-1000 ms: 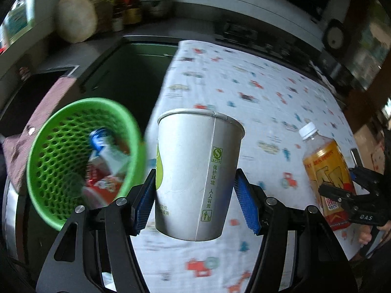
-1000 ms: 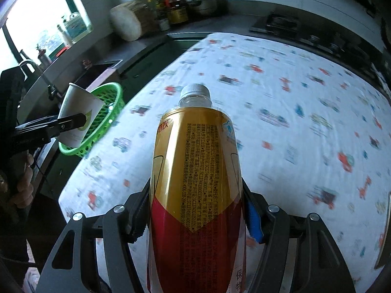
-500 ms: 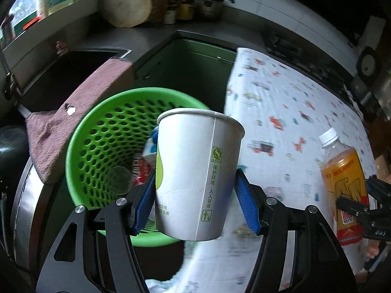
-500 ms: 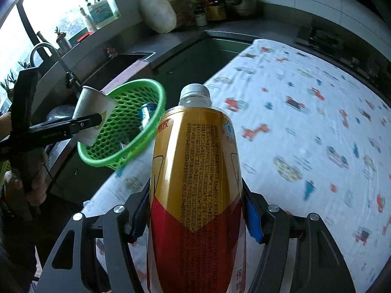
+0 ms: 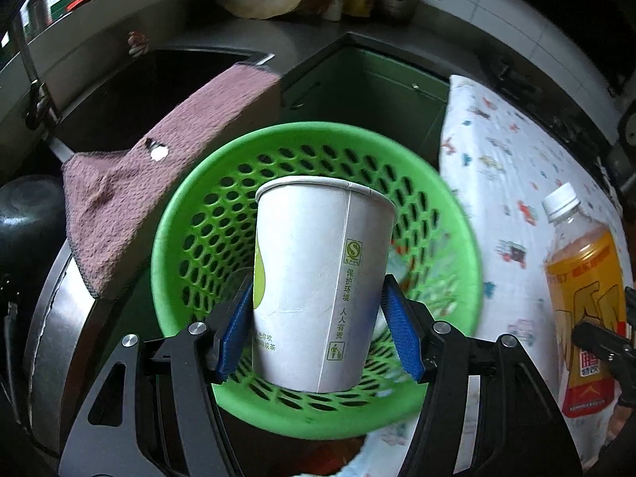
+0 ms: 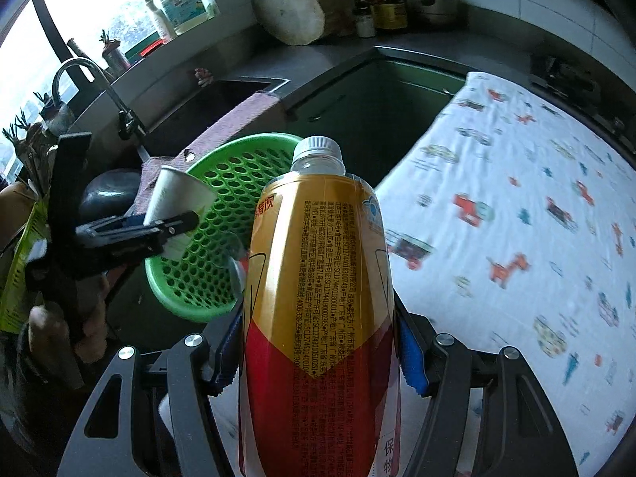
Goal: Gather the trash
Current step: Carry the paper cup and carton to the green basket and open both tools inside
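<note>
My left gripper (image 5: 318,330) is shut on a white paper cup (image 5: 318,278) and holds it upright right over the green perforated basket (image 5: 198,218). The cup hides the basket's contents. My right gripper (image 6: 318,342) is shut on a yellow and red drink bottle (image 6: 318,298) with a white cap, held in the air near the table's left edge. The bottle also shows in the left wrist view (image 5: 584,298). In the right wrist view the cup (image 6: 175,206) and left gripper (image 6: 167,230) hang over the basket (image 6: 222,183).
A table with a white cartoon-print cloth (image 6: 516,198) lies to the right. A pink towel (image 5: 139,183) drapes over the sink edge (image 5: 159,79) behind the basket. A dark pot (image 5: 28,214) sits left. A counter with bottles (image 6: 381,8) runs behind.
My left gripper has carried the cup leftward off the table until it is centred over the basket. My right gripper with the bottle has followed toward the basket.
</note>
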The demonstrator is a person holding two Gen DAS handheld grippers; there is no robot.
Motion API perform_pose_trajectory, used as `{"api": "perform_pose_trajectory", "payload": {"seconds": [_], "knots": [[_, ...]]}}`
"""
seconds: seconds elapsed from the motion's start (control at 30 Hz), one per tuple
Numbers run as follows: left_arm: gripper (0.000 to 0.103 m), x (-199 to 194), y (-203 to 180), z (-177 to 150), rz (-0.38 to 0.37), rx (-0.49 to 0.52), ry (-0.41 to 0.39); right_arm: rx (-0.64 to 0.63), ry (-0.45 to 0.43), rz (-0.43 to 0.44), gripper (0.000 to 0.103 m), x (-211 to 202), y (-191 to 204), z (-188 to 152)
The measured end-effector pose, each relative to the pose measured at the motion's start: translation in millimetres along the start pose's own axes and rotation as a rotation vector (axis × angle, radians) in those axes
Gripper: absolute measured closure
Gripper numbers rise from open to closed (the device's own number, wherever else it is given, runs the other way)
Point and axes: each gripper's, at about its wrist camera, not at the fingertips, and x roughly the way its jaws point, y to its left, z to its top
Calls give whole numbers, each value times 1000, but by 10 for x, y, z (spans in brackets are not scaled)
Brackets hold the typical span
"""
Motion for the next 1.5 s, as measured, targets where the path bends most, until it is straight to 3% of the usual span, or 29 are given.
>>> {"api": "perform_pose_trajectory", "payload": {"seconds": [0.3,0.8,1.17,1.3,1.5], "knots": [[41,100,291,-9,5,-52,17,30,24,35,40,426,282,197],[39,159,314,-16,-10,-65,31,72,36,51,40,737,480,308],[39,183,328,-36,-19,-72,44,77,41,63,39,768,505,285],[39,186,319,-44,-23,-75,46,72,26,85,32,729,517,284],[39,180,318,-59,-29,-83,49,36,1,90,30,619,604,305]]}}
